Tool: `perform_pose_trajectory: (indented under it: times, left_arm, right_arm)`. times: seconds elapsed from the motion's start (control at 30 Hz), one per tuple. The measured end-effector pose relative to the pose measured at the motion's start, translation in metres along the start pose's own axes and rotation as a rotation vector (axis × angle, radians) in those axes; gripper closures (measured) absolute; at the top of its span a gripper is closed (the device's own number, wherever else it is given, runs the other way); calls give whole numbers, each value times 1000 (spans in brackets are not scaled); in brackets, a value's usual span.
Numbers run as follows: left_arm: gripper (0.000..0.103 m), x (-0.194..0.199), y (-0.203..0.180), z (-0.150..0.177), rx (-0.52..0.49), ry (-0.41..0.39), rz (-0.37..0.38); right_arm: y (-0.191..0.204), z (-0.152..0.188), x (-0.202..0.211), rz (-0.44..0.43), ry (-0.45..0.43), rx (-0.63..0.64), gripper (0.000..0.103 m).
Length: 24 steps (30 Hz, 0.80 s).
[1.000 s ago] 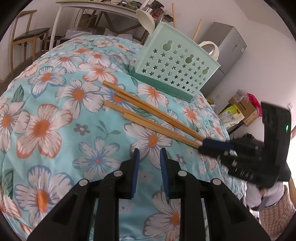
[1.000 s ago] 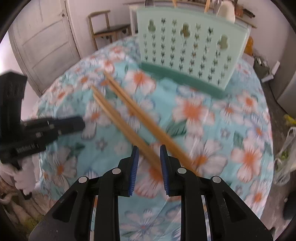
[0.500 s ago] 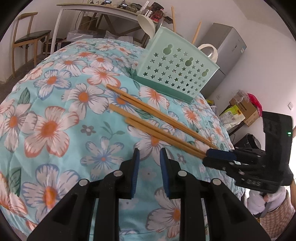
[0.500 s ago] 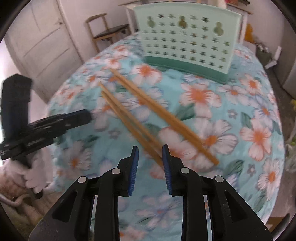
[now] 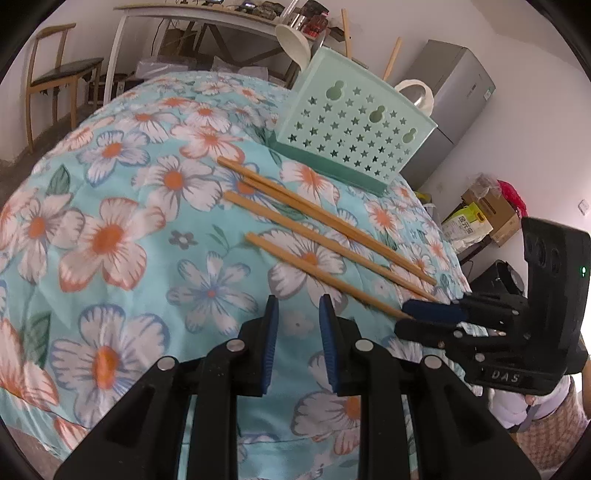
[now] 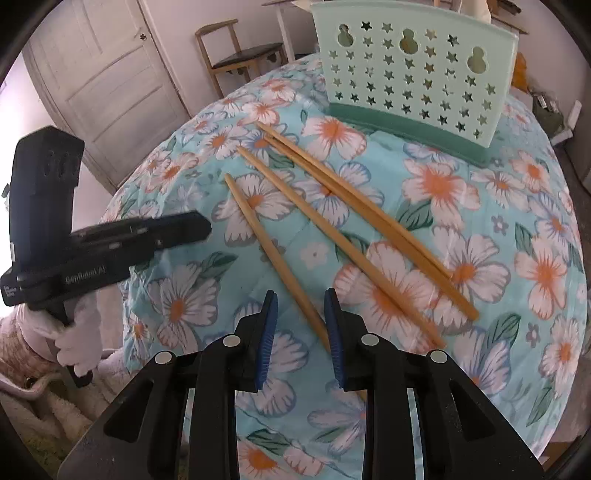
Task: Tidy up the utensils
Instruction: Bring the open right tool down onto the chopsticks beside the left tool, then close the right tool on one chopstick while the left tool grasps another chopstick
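Observation:
Several wooden chopsticks (image 5: 325, 236) lie on the flowered blue cloth, also in the right wrist view (image 6: 332, 225). A mint-green perforated utensil holder (image 5: 354, 129) stands behind them, also in the right wrist view (image 6: 413, 70). My right gripper (image 6: 300, 314) is open, its jaws on either side of the near end of one chopstick (image 6: 273, 251); it also shows in the left wrist view (image 5: 432, 314). My left gripper (image 5: 295, 317) is open and empty, above the cloth just short of the chopsticks; it shows at the left in the right wrist view (image 6: 192, 229).
The holder holds a white ladle (image 5: 293, 40) and wooden handles. Behind stand a wooden chair (image 6: 236, 55), a white door (image 6: 99, 70), a table with clutter (image 5: 207, 22) and a grey cabinet (image 5: 454, 107). Boxes (image 5: 487, 214) sit by the wall.
The nearest chopstick has swung apart from the others. My right gripper has opened slightly around its near end. Both grippers drew back a little.

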<state>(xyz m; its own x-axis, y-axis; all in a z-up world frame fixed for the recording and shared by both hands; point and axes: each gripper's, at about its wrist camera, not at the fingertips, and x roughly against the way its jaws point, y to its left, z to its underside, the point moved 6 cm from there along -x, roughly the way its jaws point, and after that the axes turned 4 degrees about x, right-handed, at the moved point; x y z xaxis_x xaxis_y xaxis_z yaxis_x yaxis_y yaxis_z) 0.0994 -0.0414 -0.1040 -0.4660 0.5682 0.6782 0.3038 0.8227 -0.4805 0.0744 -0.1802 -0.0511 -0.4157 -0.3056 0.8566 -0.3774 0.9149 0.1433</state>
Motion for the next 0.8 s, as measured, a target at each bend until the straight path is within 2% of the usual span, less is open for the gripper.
perform_pose_trajectory:
  times: [0.17,0.2,0.23,0.3,0.37,0.43,0.6,0.8]
  left_arm:
    - [71,1,2,-2,80,17,75]
    - [69,1,3,-2,95,20,87]
    - [68,0,3,-2,106,22,94]
    - [67,0,4,-2,134,29,113]
    - [66,-1,5,-3,153,33,126]
    - [66,-2,7,-4,193,41,154]
    - [66,-5,16,-9,299,55,221]
    - [67,-6,16,-9,345,71,269]
  right_arm:
    - [5,2,-9,-25,12,-6,76]
    - [8,3,-9,-30,11,-2,77]
    - [11,4,-9,-31,10,-1,85]
    - [12,5,-10,-52,13,-22,88]
    - [12,6,-10,-66,7,-48,89]
    - [11,7,-10,-95,6,-82,95]
    - [16,7,-11,-200,6,-172,98]
    - [35,6,-12,-241,16,-143,98]
